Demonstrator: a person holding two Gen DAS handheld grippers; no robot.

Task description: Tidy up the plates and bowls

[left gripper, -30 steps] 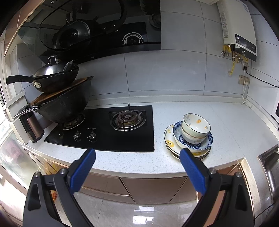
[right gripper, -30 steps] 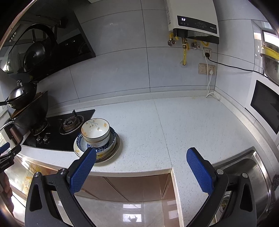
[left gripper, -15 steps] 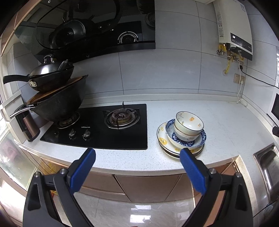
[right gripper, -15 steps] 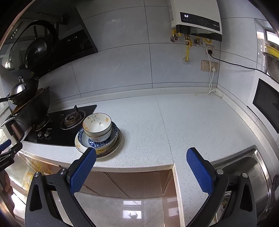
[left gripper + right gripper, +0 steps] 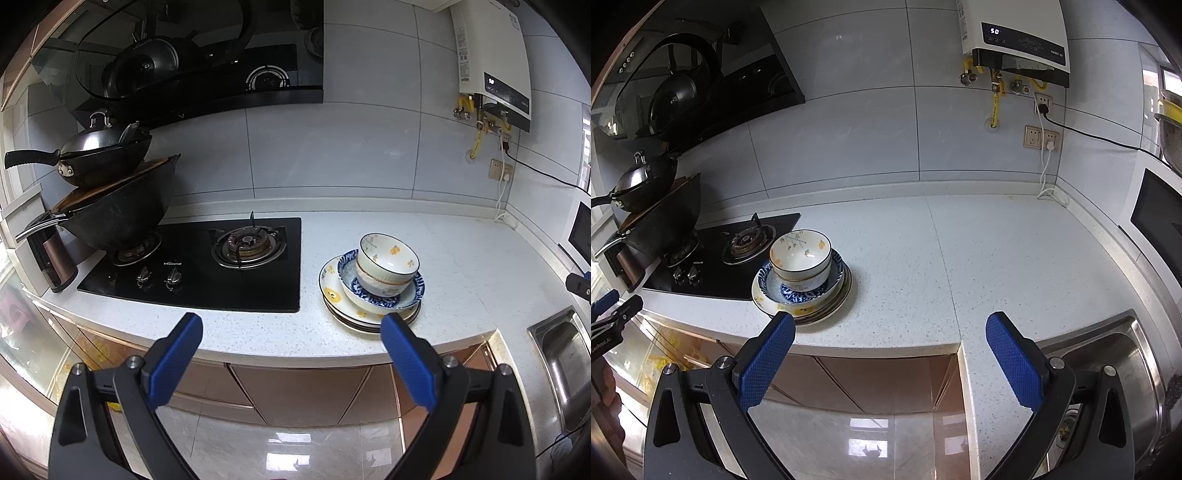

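A: Where is the crockery sitting?

B: In the left wrist view, right of centre, a white bowl [image 5: 388, 264] with yellow flowers is standing in a blue-patterned bowl [image 5: 382, 295], and both are resting on a stack of plates [image 5: 332, 284] on the speckled countertop [image 5: 461, 258], just beside the black gas hob [image 5: 192, 266]. In the right wrist view the same pile is lying left of centre.

A: And the grippers?

B: The left gripper [image 5: 291, 334] is hovering at the bottom of its frame with the jaws spread wide and nothing between them. Its right blue pad [image 5: 404, 362] is overlapping the near edge of the plates in the picture, but I cannot tell whether it is touching them. The right gripper [image 5: 892, 332] is likewise gaping wide and gripping nothing, hanging out in front of the counter edge.

A: Anything else showing?

B: Two woks [image 5: 110, 199] are sitting stacked on the hob's left burner at the left of the frame, a water heater [image 5: 1015, 37] is hanging on the tiled wall at the upper right, and a steel sink [image 5: 1115, 365] is lying at the lower right.
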